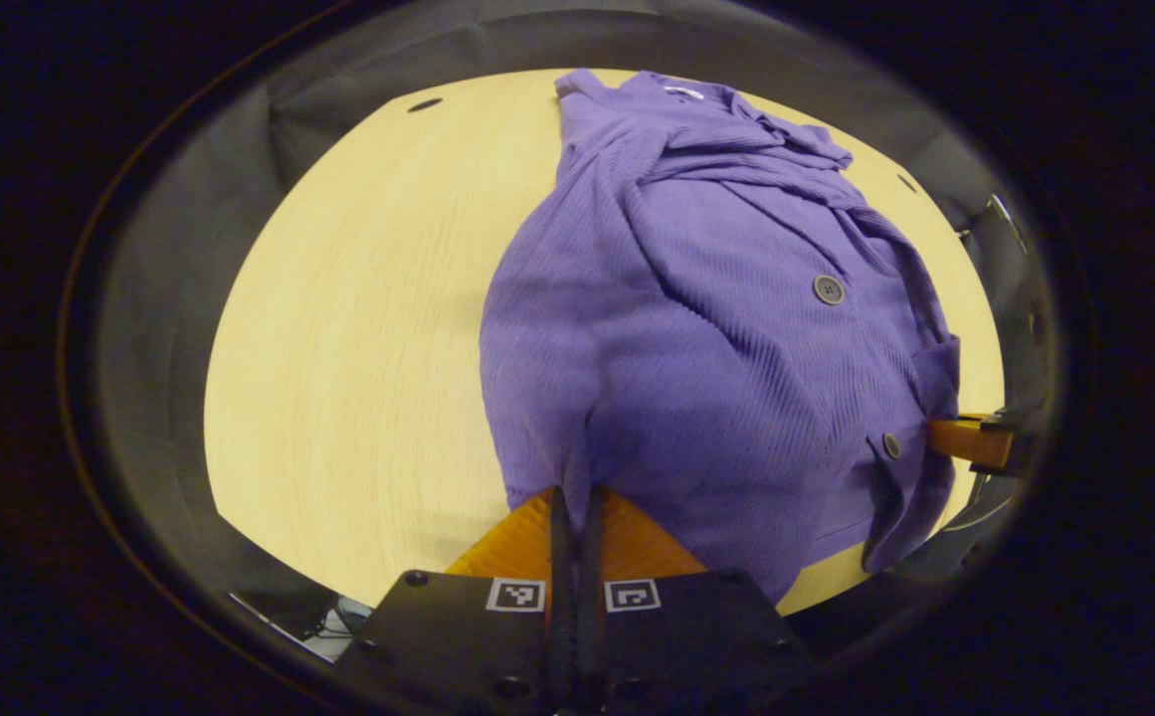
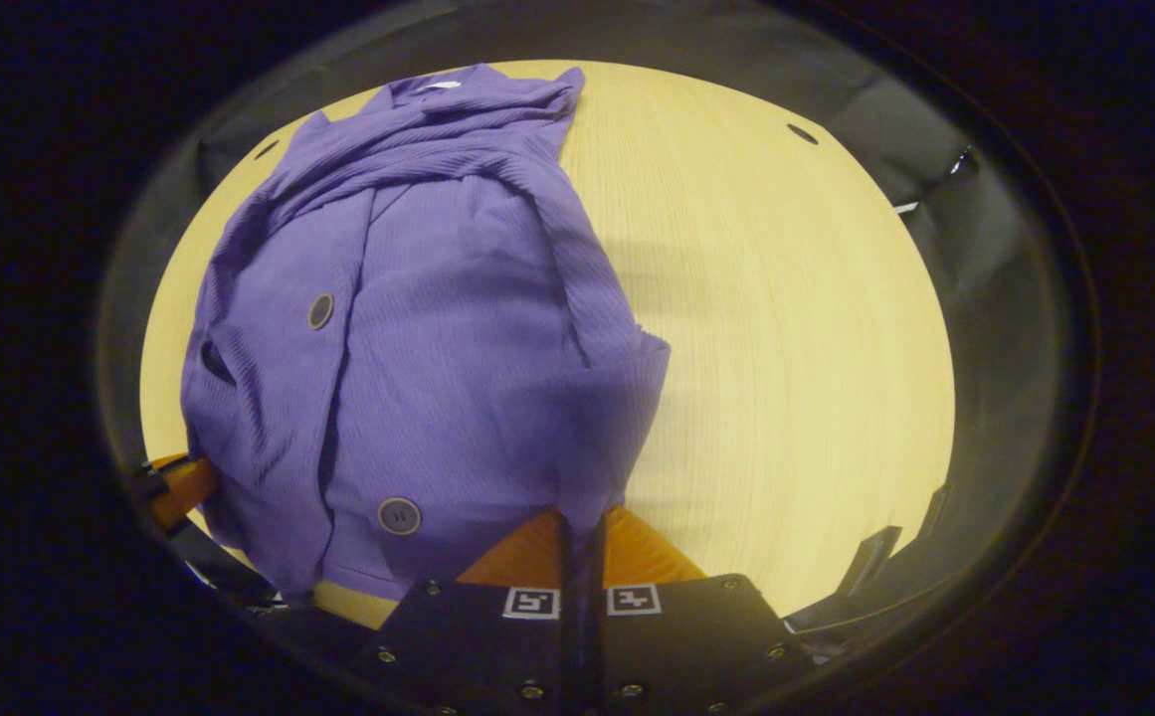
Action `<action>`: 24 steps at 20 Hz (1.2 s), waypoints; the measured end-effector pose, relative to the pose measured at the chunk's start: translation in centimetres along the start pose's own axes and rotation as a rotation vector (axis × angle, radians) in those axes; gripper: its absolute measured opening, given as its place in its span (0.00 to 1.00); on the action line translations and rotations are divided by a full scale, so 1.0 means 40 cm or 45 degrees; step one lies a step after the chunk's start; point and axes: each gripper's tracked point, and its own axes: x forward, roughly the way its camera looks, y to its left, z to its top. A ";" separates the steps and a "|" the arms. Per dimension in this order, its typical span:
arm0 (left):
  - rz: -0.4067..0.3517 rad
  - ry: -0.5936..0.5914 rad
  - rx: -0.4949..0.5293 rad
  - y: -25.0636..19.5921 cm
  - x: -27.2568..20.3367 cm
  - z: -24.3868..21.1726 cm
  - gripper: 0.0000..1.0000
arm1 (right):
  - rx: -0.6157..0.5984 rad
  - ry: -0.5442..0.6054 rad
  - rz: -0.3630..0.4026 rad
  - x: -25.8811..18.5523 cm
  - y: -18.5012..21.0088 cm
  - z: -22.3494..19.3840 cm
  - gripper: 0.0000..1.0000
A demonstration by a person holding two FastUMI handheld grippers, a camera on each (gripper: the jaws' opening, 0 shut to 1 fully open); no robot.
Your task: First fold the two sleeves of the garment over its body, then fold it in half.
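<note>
Near the table's front edge, both the left gripper and right gripper pinch the purple shirt's hem, sleeves lying across its body, apparently readying the half fold.

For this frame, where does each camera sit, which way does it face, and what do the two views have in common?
Left gripper view: rides the left gripper, facing along its closed fingers pinching the shirt hem on the table; the other gripper's finger shows at far right.
Right gripper view: rides the right gripper, facing along its closed fingers on the shirt hem; the other gripper's finger shows at lower left.
Shared: the same shirt with sleeves folded in, table, collar farthest away.
</note>
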 end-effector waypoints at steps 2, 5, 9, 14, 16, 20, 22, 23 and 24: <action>-0.001 -0.023 0.032 -0.002 -0.002 -0.001 0.07 | 0.006 -0.012 0.012 -0.003 0.002 0.002 0.02; -0.023 -0.010 -0.013 -0.004 -0.011 0.017 0.07 | 0.017 -0.018 0.039 -0.015 0.013 0.005 0.02; -0.035 -0.074 -0.025 0.009 -0.046 0.099 0.07 | 0.020 -0.050 0.073 -0.045 0.029 0.040 0.02; -0.053 -0.193 -0.014 0.007 -0.097 0.261 0.06 | 0.016 -0.166 0.113 -0.102 0.057 0.169 0.02; -0.059 -0.240 -0.015 0.002 -0.108 0.339 0.06 | 0.018 -0.223 0.130 -0.121 0.066 0.246 0.02; -0.068 -0.322 -0.032 0.003 -0.109 0.488 0.07 | 0.031 -0.334 0.158 -0.146 0.080 0.416 0.02; -0.057 -0.358 -0.022 0.013 -0.111 0.554 0.06 | 0.032 -0.375 0.165 -0.151 0.083 0.488 0.02; -0.055 -0.372 -0.022 0.016 -0.113 0.583 0.07 | 0.032 -0.394 0.166 -0.158 0.082 0.518 0.02; -0.057 -0.388 -0.025 0.019 -0.116 0.617 0.07 | 0.031 -0.410 0.166 -0.164 0.079 0.547 0.02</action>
